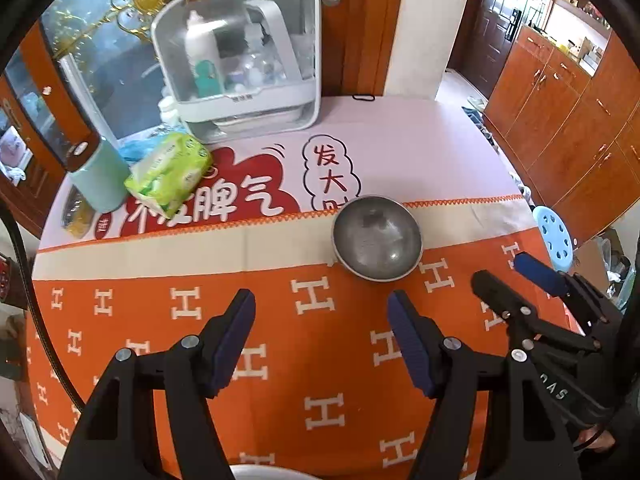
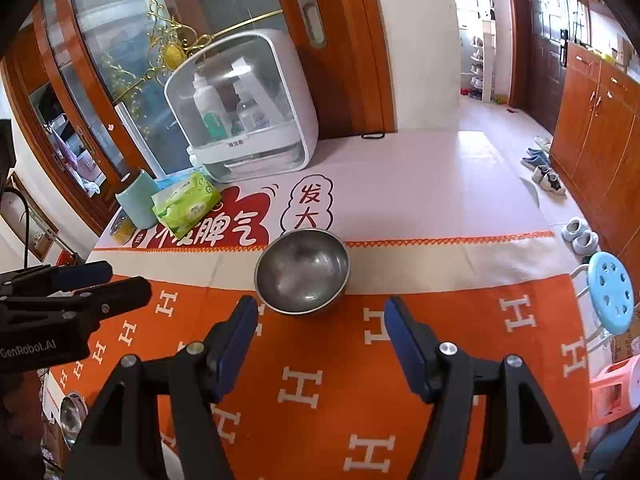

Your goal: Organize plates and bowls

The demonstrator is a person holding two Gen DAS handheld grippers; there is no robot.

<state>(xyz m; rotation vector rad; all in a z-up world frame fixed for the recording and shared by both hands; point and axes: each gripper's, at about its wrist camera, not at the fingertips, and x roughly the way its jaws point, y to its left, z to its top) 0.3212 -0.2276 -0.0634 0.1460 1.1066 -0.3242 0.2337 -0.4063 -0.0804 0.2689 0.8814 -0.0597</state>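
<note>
Sitting just beyond right claw (image 2: 321, 320): bowl (image 2: 302, 271).

A white storage case (image 1: 240, 60) holding bottles is standing at the far edge of the orange H-patterned tablecloth (image 1: 280, 340). A green tissue pack (image 1: 170, 172) is lying beside a mint cup (image 1: 100, 180). A light-blue stool (image 2: 610, 292) is sitting near wooden cabinets (image 2: 596, 120), with shoes (image 2: 546, 174) lying on the floor.

Dull grey steel bowl (image 2: 302, 272), my orange cloth (image 2: 320, 400) patterned with white H letters, cream band edged in orange zigzag, my black hand-held gripper (image 2: 320, 320) with dark blue pads, lime-green tissue pack (image 1: 168, 172), mint cup (image 1: 100, 176), pale blue stool (image 2: 610, 296)
</note>
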